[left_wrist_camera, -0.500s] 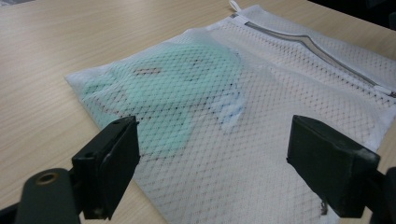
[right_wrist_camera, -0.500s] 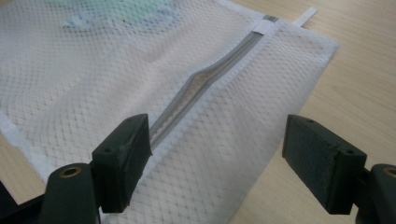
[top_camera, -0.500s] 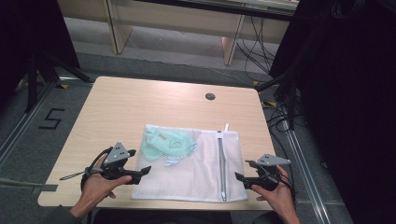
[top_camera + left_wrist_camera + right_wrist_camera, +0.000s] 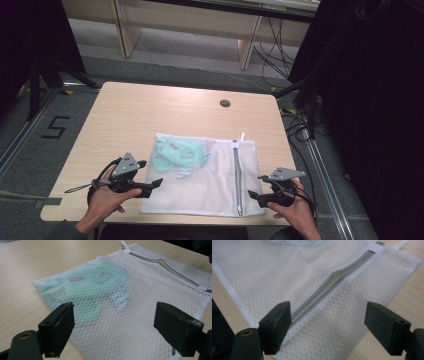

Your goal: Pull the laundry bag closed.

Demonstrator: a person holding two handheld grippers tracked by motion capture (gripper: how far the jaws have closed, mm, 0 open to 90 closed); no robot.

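Note:
A white mesh laundry bag [image 4: 210, 187] lies flat on the wooden table [image 4: 150, 115], with a mint-green garment [image 4: 177, 152] inside its left half. A grey zipper [image 4: 237, 172] runs along its right side and bulges slightly open in the middle. My left gripper [image 4: 152, 173] hovers at the bag's left edge, open, with the green garment [image 4: 92, 287] and mesh [image 4: 140, 315] ahead of its jaws. My right gripper [image 4: 255, 186] is open at the bag's near right corner. In its own view the zipper [image 4: 329, 287] passes between the jaws, and nothing is held.
A round cable hole [image 4: 225, 103] sits near the table's far edge. Cables [image 4: 280, 60] trail on the floor at the far right. A floor mark "5" [image 4: 55, 127] lies to the left. Bare tabletop surrounds the bag on its far and left sides.

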